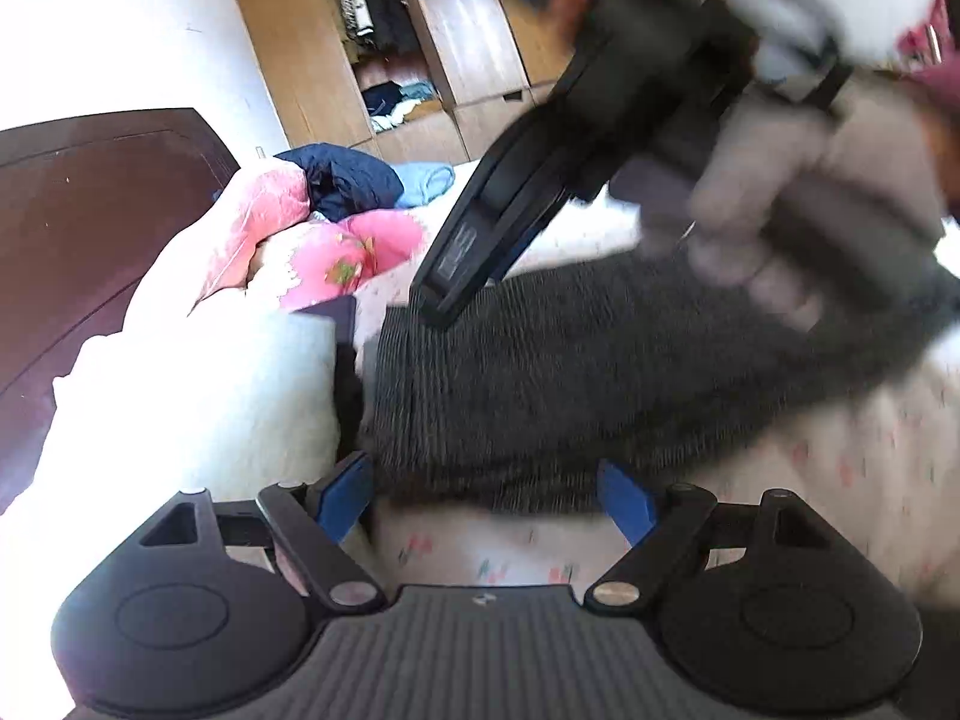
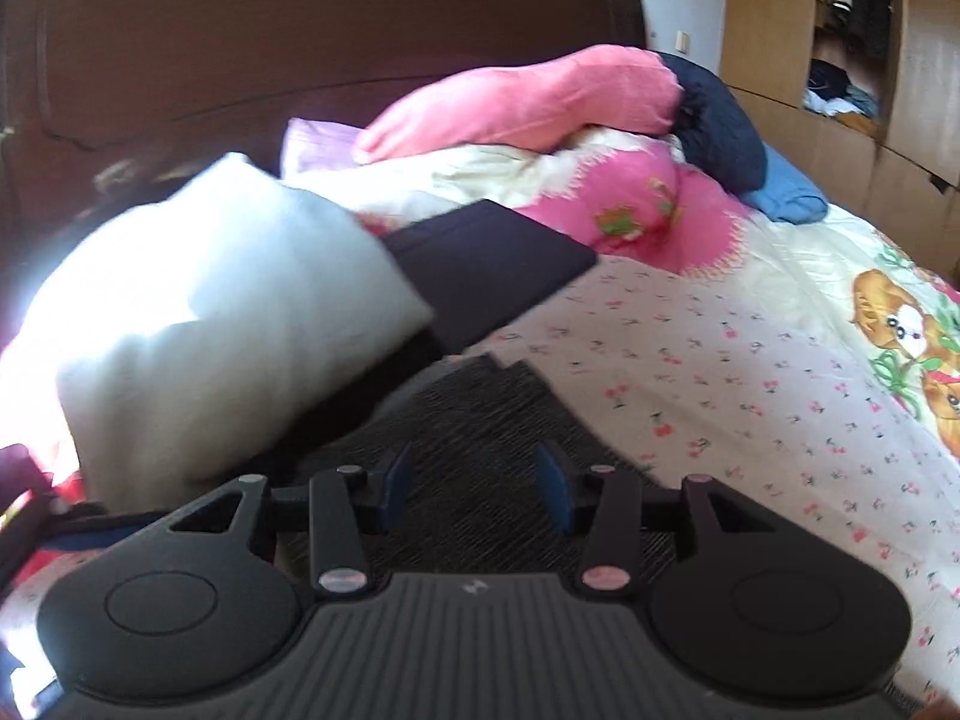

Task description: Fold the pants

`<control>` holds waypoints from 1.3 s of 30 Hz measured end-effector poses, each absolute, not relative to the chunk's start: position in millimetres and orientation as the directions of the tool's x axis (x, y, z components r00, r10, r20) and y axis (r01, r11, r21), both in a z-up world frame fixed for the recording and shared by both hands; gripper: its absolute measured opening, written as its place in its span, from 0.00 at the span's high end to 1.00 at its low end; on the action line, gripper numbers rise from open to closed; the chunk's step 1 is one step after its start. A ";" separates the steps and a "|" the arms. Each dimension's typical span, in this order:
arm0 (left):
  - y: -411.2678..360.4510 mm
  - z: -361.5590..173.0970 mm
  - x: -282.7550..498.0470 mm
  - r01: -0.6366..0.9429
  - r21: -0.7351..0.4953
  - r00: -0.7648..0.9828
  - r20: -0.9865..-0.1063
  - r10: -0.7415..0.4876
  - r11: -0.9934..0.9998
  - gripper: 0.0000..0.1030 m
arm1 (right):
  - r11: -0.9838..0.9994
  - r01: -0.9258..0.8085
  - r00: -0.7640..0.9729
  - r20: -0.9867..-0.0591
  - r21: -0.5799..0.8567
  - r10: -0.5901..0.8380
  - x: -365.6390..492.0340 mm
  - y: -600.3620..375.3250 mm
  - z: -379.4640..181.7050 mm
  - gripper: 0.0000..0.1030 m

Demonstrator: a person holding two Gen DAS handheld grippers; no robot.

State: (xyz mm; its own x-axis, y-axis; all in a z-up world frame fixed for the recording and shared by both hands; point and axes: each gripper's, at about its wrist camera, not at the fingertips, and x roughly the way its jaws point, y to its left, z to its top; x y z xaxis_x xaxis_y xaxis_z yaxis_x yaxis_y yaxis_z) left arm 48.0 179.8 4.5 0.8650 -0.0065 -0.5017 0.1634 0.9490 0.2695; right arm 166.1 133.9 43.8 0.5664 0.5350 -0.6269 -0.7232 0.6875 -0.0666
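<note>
The dark grey ribbed pants [image 1: 540, 378] lie folded across the cherry-print bedsheet [image 1: 840, 480]. My left gripper [image 1: 486, 498] is open, its blue pads either side of the pants' near edge. The right gripper [image 1: 444, 300] shows in the left wrist view, held by a gloved hand, its fingertips down on the pants' far left edge. In the right wrist view the right gripper [image 2: 474, 492] is open over the pants [image 2: 474, 408], nothing between its pads.
A white pillow [image 2: 210, 324] lies left of the pants, with a black folded item [image 2: 486, 264] beside it. Pink bedding [image 2: 528, 102], a navy garment [image 2: 720, 126] and a blue one [image 2: 786, 192] lie by the dark headboard [image 2: 300, 30]. A wooden wardrobe [image 1: 420, 48] stands behind.
</note>
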 end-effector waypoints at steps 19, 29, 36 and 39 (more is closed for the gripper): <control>211.5 -2.3 100.0 0.062 0.098 0.821 -0.571 0.005 0.993 0.70 | 0.543 -0.840 0.413 -0.652 -0.003 0.636 215.4 123.6 57.0 0.88; 197.3 -12.7 99.9 0.100 0.160 0.816 -0.577 0.011 0.982 0.42 | 0.487 -0.864 0.242 -0.740 0.130 0.627 262.7 131.6 26.3 0.88; 212.9 0.6 100.0 0.076 0.135 0.832 -0.555 0.012 0.988 0.73 | 0.518 -0.847 0.302 -0.689 0.124 0.659 239.9 116.5 56.6 0.92; 211.4 13.3 94.4 0.052 0.204 0.855 -0.514 0.062 0.978 0.73 | 0.515 -0.846 0.317 -0.641 0.142 0.699 239.0 120.0 71.6 0.92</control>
